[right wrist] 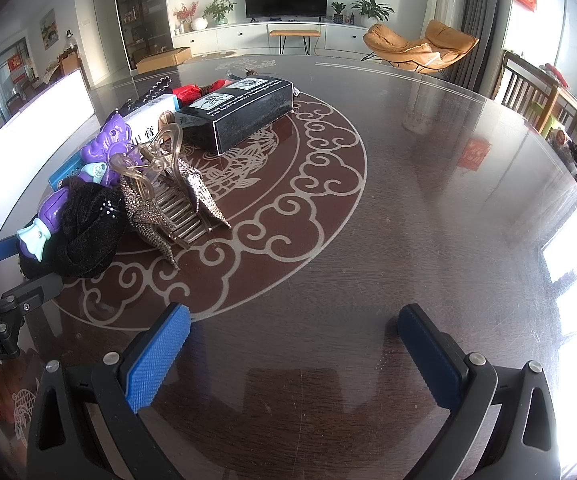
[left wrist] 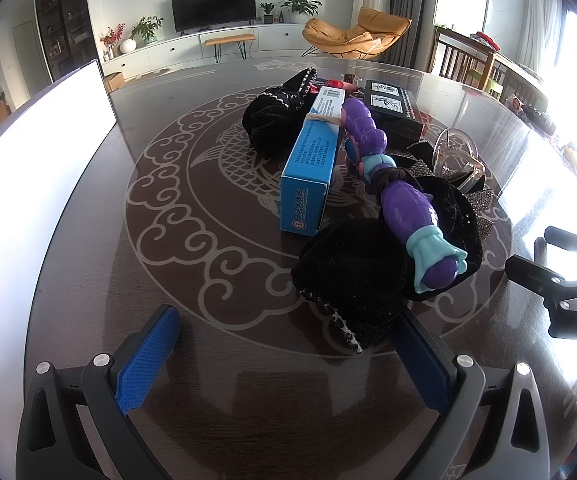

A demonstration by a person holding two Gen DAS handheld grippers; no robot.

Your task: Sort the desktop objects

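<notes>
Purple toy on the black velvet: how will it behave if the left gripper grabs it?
The purple toy looks like rigid, glossy plastic, so probably stiff but slippery. Its rounded body rests on the black scrunchie, so it may roll off. A hair tie seems wrapped around it and could drag along.

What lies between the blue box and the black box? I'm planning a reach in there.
The purple toy lies lengthwise between the blue box and the black box, its upper end in the gap; the left wrist view shows it.

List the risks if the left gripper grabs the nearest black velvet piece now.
The purple toy lies across the black velvet scrunchie, so lifting it may roll the toy off. The open left gripper has one finger against the fabric; closing could snag its beaded trim.
</notes>
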